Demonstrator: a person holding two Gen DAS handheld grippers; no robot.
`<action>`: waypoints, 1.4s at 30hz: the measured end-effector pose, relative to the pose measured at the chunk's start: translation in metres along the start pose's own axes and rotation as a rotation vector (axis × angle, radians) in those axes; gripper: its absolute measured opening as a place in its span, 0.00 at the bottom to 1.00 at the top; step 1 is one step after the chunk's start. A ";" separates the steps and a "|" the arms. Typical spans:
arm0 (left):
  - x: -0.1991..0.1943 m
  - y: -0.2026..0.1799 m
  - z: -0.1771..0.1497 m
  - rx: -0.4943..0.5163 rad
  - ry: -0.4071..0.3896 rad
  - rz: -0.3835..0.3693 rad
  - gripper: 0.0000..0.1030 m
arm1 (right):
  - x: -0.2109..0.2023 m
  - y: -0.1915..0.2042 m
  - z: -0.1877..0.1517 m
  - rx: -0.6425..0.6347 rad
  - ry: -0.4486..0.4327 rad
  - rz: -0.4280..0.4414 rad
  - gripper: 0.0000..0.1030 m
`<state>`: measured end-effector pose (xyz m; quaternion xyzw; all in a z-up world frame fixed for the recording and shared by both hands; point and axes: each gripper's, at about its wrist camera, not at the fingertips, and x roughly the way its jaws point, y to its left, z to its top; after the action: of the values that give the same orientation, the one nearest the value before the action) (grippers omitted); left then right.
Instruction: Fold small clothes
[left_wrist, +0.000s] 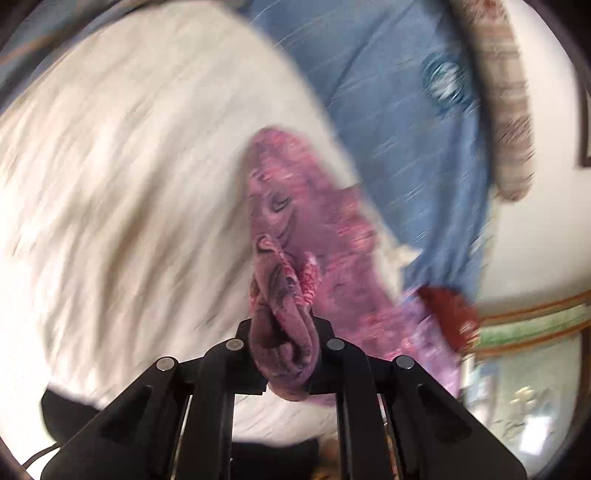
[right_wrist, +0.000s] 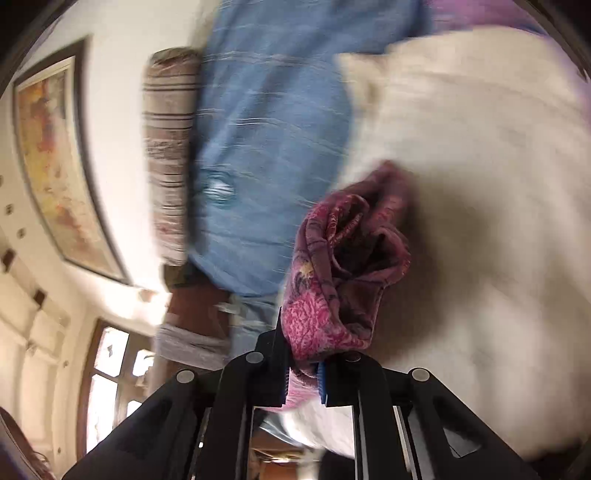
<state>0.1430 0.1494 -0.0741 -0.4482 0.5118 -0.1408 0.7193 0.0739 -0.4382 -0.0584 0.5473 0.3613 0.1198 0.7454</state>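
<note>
I hold the small purple-pink garment (left_wrist: 295, 236) in both tongs. My left tongs (left_wrist: 282, 332) are clamped on one bunched end of it, and my right tongs (right_wrist: 304, 363) are clamped on another bunched part, so the garment hangs between them above the white sheet (left_wrist: 129, 166), with the blue cover (left_wrist: 388, 110) at the far right. Both views are blurred, so I cannot tell how flat the garment is. I judge the step is lifting and spreading it before the fold. Next I should pull the two ends apart and lay it flat on the white sheet.
</note>
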 end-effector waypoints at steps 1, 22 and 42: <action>0.008 0.013 -0.008 -0.023 0.037 0.017 0.10 | -0.006 -0.024 -0.008 0.050 -0.001 -0.058 0.10; -0.014 0.006 0.003 0.152 0.000 0.014 0.44 | 0.020 0.057 -0.009 -0.307 0.019 -0.282 0.43; -0.025 0.023 -0.045 0.465 0.085 0.078 0.68 | 0.406 0.199 -0.113 -0.947 0.693 -0.384 0.65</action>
<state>0.0877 0.1565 -0.0804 -0.2441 0.5122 -0.2457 0.7859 0.3299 -0.0489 -0.0605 0.0114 0.5823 0.3017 0.7548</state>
